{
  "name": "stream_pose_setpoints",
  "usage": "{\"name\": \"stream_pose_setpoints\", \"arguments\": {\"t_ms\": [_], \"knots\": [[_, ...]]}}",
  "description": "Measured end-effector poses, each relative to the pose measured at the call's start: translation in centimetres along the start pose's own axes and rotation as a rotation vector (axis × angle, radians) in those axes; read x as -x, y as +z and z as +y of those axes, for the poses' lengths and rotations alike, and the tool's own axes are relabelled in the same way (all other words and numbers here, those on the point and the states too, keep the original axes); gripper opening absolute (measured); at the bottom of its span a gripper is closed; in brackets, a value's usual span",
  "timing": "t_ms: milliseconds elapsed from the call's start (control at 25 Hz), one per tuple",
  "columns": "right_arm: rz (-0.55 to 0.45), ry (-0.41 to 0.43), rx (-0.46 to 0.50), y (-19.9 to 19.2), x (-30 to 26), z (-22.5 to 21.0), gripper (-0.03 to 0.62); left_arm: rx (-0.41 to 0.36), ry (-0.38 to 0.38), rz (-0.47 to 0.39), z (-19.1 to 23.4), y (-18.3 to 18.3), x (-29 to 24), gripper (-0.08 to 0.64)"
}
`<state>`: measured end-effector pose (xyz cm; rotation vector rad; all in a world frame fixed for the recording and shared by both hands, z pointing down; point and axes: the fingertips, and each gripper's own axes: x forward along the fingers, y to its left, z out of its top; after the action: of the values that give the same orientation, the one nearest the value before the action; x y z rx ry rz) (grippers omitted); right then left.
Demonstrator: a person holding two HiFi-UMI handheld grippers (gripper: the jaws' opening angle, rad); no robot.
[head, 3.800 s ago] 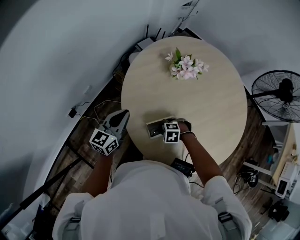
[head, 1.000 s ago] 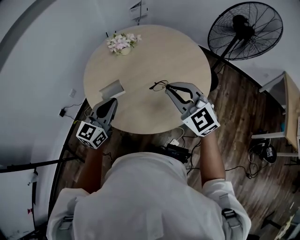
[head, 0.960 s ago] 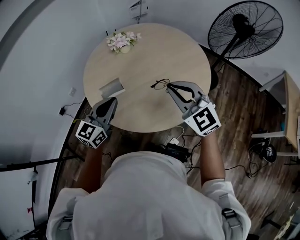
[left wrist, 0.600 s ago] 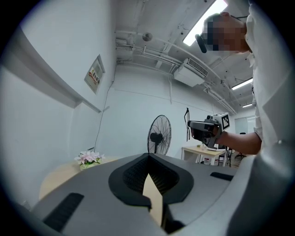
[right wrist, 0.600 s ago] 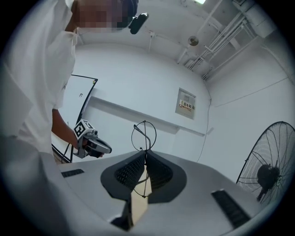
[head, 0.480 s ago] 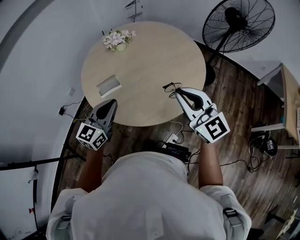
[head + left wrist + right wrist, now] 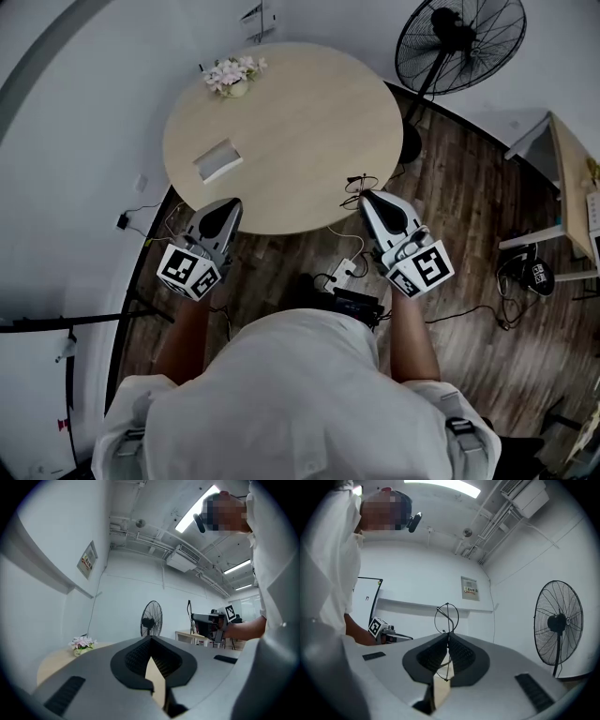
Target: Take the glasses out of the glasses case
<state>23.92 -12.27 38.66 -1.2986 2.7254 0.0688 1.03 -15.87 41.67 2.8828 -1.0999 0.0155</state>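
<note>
Thin wire-framed glasses (image 7: 356,182) stick out of my right gripper (image 7: 367,195), which is shut on them just off the round table's near right edge. In the right gripper view one round lens (image 7: 446,617) stands above the closed jaws of the right gripper (image 7: 448,637). The grey glasses case (image 7: 217,159) lies on the left part of the table (image 7: 309,122), far from the glasses. My left gripper (image 7: 228,208) hangs at the table's near left edge, a little short of the case. The left gripper (image 7: 150,640) is shut with nothing between its jaws.
A small pot of pink flowers (image 7: 230,73) stands at the table's far left edge. A black standing fan (image 7: 457,42) is on the wooden floor at the right. Cables and a power strip (image 7: 342,277) lie on the floor below the table's near edge.
My right gripper has carried the glasses from over the table's middle back and to the right, past the near right edge. The left gripper has hardly moved.
</note>
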Motion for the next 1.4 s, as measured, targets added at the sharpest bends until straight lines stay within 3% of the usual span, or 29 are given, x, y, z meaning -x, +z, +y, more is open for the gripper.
{"name": "stream_pose_setpoints", "arguments": {"t_ms": [280, 480, 680, 1000, 1400], "knots": [[-0.031, -0.023, -0.05, -0.5, 4.1, 7.2, 0.029, -0.014, -0.018, -0.011, -4.6, -0.1, 7.2, 0.012], [-0.038, -0.016, -0.061, -0.4, 7.5, 9.7, 0.029, -0.035, -0.027, -0.037, -8.5, 0.5, 9.3, 0.012], [-0.04, 0.024, -0.074, -0.6, 9.3, 9.6, 0.029, -0.04, 0.022, -0.064, -11.7, 0.8, 10.4, 0.012], [0.012, 0.073, -0.116, -2.1, 13.4, 7.6, 0.029, 0.042, 0.132, -0.066, -14.9, -1.8, 10.5, 0.012], [0.051, 0.089, -0.171, -4.2, 16.7, 6.8, 0.029, 0.102, 0.153, -0.038, -18.2, -4.4, 10.1, 0.012]]}}
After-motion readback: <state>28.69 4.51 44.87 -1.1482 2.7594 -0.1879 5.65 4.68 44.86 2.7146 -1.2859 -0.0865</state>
